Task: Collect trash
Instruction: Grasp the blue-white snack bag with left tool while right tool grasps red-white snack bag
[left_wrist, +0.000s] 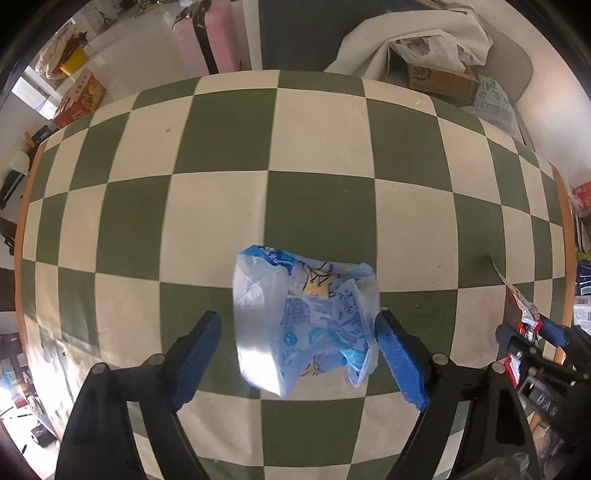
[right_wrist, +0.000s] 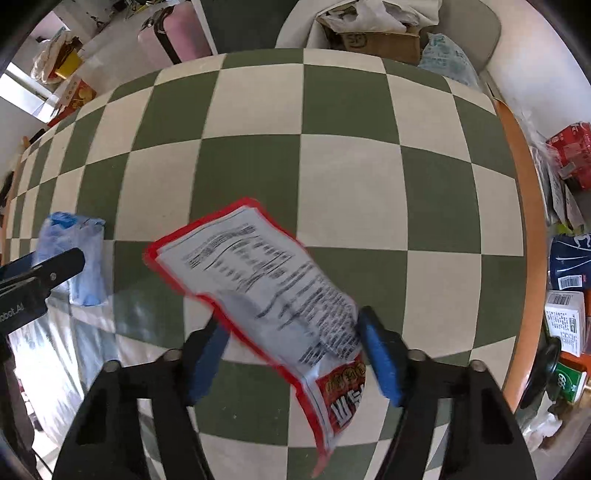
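A crumpled blue snack wrapper (left_wrist: 310, 317) with a silver inside lies on the green-and-cream checkered table (left_wrist: 314, 129). My left gripper (left_wrist: 297, 354) points down over it, open. Its right pad (left_wrist: 395, 354) touches the wrapper's edge and its left pad (left_wrist: 199, 354) stands clear. A flat red-edged wrapper (right_wrist: 266, 288), printed white back up, lies between the fingers of my right gripper (right_wrist: 293, 350). The pads are at its edges, jaws still wide, so open. The blue wrapper (right_wrist: 77, 258) and left gripper (right_wrist: 40, 273) show at the far left of the right wrist view.
The table's orange rim (right_wrist: 517, 206) runs close on the right, with boxes and packets (right_wrist: 569, 158) beyond it. Behind the table stands a chair holding a cardboard box (left_wrist: 439, 77) and white cloth. A pink suitcase (left_wrist: 210, 37) is on the floor at the back left.
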